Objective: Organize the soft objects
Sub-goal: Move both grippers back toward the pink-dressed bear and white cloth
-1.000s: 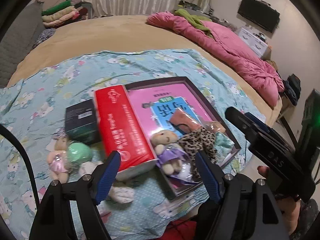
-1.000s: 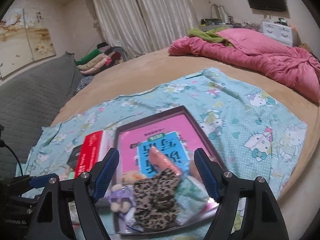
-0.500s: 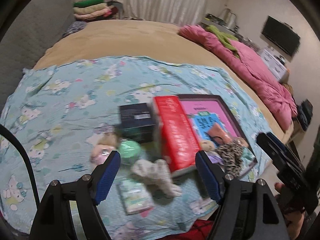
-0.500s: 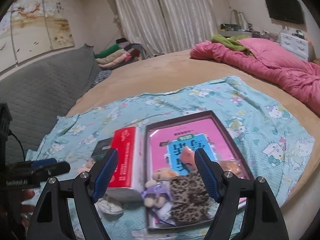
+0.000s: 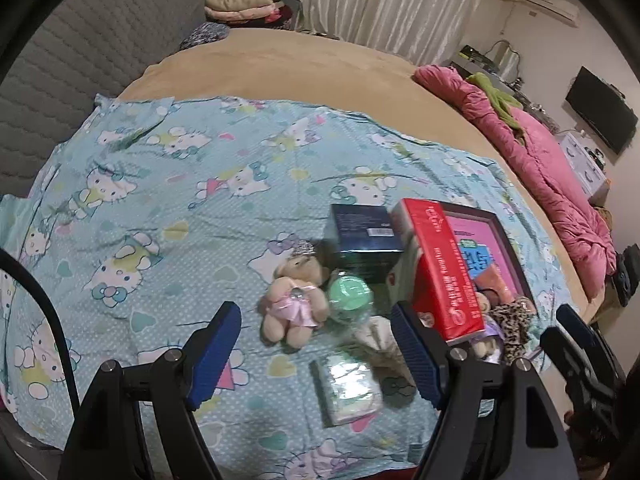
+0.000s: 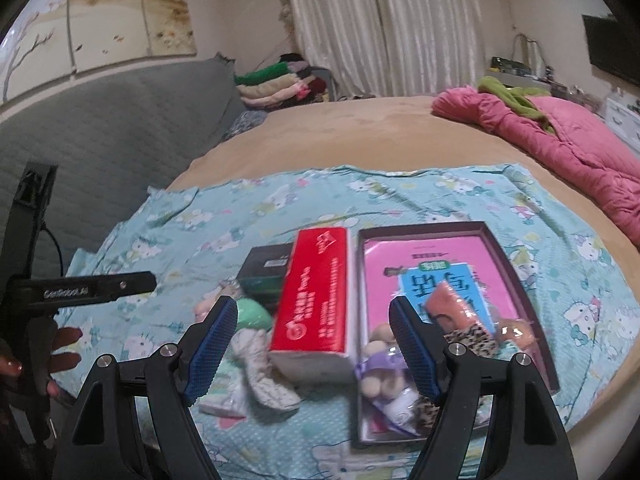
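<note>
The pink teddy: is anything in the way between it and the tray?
Yes. The red box stands upright between the pink teddy and the tray, with the green ball right beside the teddy.

My right view is motion-blurred; the purple-dressed bear (image 6: 378,376) at five o'clock is half hidden behind my fingertip (image 6: 416,350); box print unreadable.

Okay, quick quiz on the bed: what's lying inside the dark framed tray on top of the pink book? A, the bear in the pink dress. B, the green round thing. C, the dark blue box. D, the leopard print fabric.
D: the leopard print fabric lies inside the tray; the other three sit on the sheet left of the red box.
</note>
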{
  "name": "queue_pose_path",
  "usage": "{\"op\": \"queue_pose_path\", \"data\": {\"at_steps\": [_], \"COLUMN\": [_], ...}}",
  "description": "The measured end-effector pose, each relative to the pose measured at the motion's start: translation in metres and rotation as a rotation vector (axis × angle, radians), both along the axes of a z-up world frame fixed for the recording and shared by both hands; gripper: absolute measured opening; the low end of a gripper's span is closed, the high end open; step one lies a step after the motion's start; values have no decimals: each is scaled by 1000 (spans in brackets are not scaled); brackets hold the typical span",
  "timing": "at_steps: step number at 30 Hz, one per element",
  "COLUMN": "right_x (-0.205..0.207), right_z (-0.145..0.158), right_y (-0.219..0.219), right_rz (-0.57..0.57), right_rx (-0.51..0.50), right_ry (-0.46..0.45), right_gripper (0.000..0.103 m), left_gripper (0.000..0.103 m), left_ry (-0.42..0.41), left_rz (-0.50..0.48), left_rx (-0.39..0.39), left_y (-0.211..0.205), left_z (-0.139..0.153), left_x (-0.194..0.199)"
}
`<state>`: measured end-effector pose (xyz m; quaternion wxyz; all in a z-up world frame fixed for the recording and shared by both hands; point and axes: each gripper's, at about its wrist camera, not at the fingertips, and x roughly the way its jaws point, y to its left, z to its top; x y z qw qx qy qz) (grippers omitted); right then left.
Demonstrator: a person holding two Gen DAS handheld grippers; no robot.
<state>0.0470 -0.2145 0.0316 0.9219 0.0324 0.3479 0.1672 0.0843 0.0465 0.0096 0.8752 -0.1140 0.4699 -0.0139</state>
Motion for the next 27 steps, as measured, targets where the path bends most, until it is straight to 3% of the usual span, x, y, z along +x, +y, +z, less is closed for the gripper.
{"op": "queue_pose_path", "data": {"at_steps": [14, 27], "right_x": [-6, 2], "right_z": [-47, -91], "right_y": [53, 74], "right_rz": [118, 132], "right_rx": [-109, -211], "right_ry": [94, 162], "right_gripper": [79, 79], "left_gripper": [77, 77], "left_ry": [71, 109], "left_rz": [26, 1], "left_rx": [-31, -51], "left_y": [23, 19], "left_z": [-54, -94], "left_x": [9, 24]}}
